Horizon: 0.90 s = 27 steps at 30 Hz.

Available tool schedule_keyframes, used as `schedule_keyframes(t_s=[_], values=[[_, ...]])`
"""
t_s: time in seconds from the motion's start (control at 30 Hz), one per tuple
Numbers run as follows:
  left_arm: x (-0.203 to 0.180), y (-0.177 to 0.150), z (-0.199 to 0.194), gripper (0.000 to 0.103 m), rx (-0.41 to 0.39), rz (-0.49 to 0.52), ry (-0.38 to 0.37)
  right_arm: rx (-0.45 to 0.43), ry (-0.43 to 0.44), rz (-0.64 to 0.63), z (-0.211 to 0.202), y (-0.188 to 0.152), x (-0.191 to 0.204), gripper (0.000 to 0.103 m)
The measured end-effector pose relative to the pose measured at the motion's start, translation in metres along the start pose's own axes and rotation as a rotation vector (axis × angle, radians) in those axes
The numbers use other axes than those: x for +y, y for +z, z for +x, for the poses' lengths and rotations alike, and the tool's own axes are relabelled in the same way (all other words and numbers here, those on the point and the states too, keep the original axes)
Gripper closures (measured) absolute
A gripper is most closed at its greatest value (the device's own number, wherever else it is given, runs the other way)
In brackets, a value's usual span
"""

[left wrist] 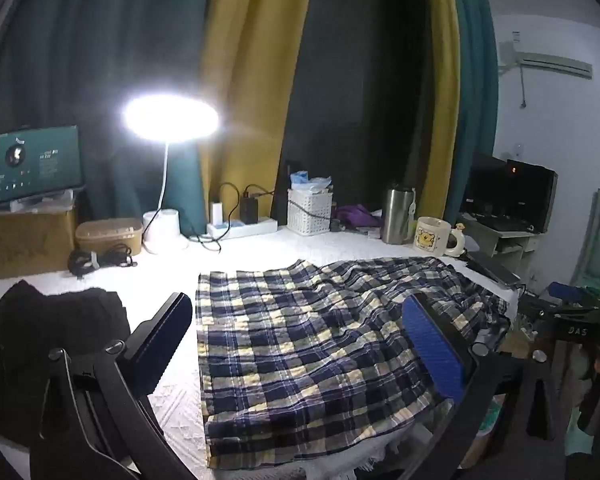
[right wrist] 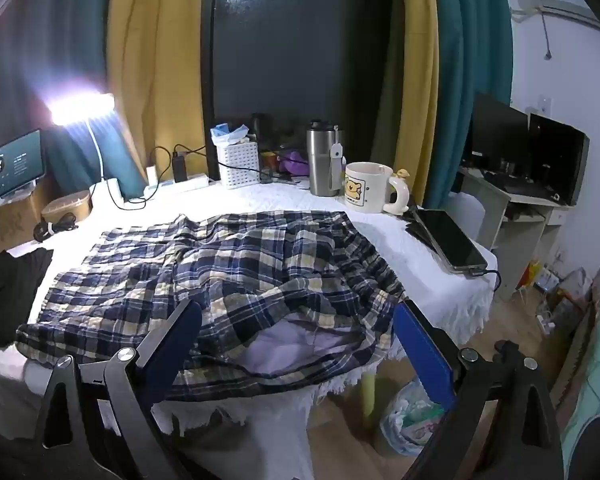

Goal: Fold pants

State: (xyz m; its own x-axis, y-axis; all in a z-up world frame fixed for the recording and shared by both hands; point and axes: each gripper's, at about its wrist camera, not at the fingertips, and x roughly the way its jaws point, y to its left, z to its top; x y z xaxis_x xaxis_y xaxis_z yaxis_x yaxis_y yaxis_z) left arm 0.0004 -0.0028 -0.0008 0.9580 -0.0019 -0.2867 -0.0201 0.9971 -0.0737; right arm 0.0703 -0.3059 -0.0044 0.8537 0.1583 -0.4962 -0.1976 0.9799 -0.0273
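Note:
Plaid pants (left wrist: 300,344) in navy, white and yellow lie spread on the white-covered table (left wrist: 239,248). In the right wrist view the pants (right wrist: 227,272) show their waistband hanging over the near edge, with the pale lining (right wrist: 295,348) exposed. My left gripper (left wrist: 295,332) hovers above the leg end, jaws wide and nothing between them. My right gripper (right wrist: 295,332) stands open in front of the waistband, its blue pads (right wrist: 424,356) on either side of the cloth without touching it.
A black garment (left wrist: 55,320) lies at the left. Along the back stand a lit desk lamp (left wrist: 167,120), a power strip (left wrist: 239,228), a white basket (left wrist: 310,212), a steel tumbler (right wrist: 322,164) and a bear mug (right wrist: 366,188). A phone (right wrist: 452,244) lies near the right edge.

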Motion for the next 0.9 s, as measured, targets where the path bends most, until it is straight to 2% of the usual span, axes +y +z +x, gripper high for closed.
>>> schedule_keyframes(t_s=[0.07, 0.1, 0.27, 0.9], values=[[-0.004, -0.001, -0.001, 0.0, 0.004, 0.002, -0.006, -0.011, 0.007, 0.011, -0.001, 0.001, 0.0, 0.006], [0.004, -0.003, -0.001, 0.0, 0.018, -0.056, -0.003, -0.015, 0.007, 0.011, -0.002, 0.001, 0.0, 0.006], [0.018, -0.004, 0.003, 0.0, 0.026, -0.087, -0.011, -0.027, 0.011, 0.006, -0.004, -0.001, -0.001, 0.006], [0.013, 0.0, 0.001, 0.0, 0.023, -0.061, 0.001, -0.013, 0.003, 0.002, -0.005, 0.005, 0.001, 0.006]])
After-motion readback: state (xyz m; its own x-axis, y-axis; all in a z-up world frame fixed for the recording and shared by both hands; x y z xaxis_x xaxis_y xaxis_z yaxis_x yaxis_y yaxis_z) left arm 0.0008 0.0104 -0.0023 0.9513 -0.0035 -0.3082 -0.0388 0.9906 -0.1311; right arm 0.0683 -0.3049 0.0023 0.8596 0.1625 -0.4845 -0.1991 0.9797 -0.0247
